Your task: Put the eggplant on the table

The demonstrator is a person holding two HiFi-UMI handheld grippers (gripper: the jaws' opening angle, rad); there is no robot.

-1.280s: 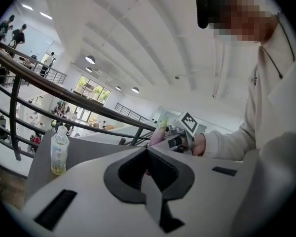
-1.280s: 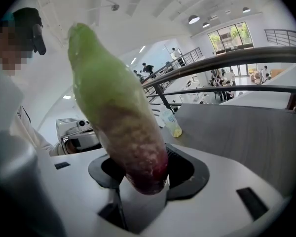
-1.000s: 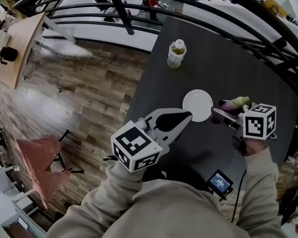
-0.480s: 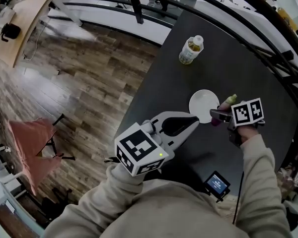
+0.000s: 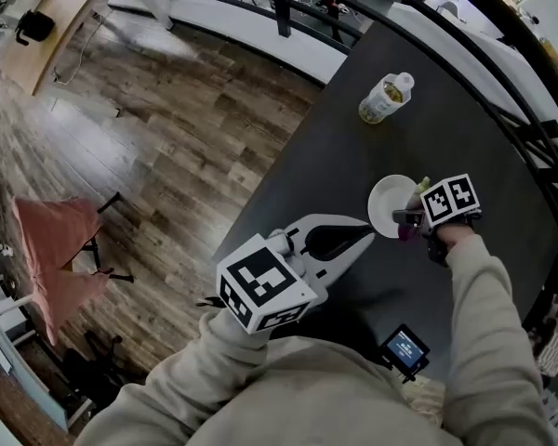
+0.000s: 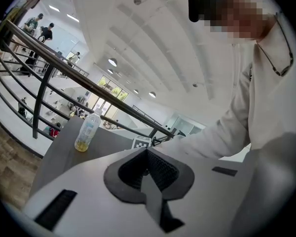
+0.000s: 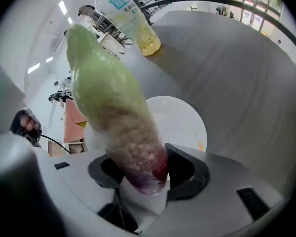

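The eggplant (image 7: 119, 116) has a purple base and a pale green tip, and my right gripper (image 7: 141, 168) is shut on its purple end. In the head view that gripper (image 5: 403, 219) hangs over the near right rim of the white plate (image 5: 385, 203), with the eggplant (image 5: 406, 232) mostly hidden under its marker cube. The gripper points steeply down at the dark table (image 5: 335, 156). My left gripper (image 5: 365, 237) is shut and holds nothing, and it hovers left of the plate. In its own view its jaws (image 6: 147, 152) meet at the tips.
A plastic bottle (image 5: 386, 98) with yellowish liquid stands upright at the far side of the table and shows in both gripper views (image 7: 130, 21) (image 6: 86, 132). A small device with a lit screen (image 5: 406, 347) lies at the near edge. A black railing (image 5: 502, 110) runs behind the table.
My right gripper has come down with the eggplant and tipped steeply toward the plate's rim. The left gripper has shifted only slightly and stays shut.
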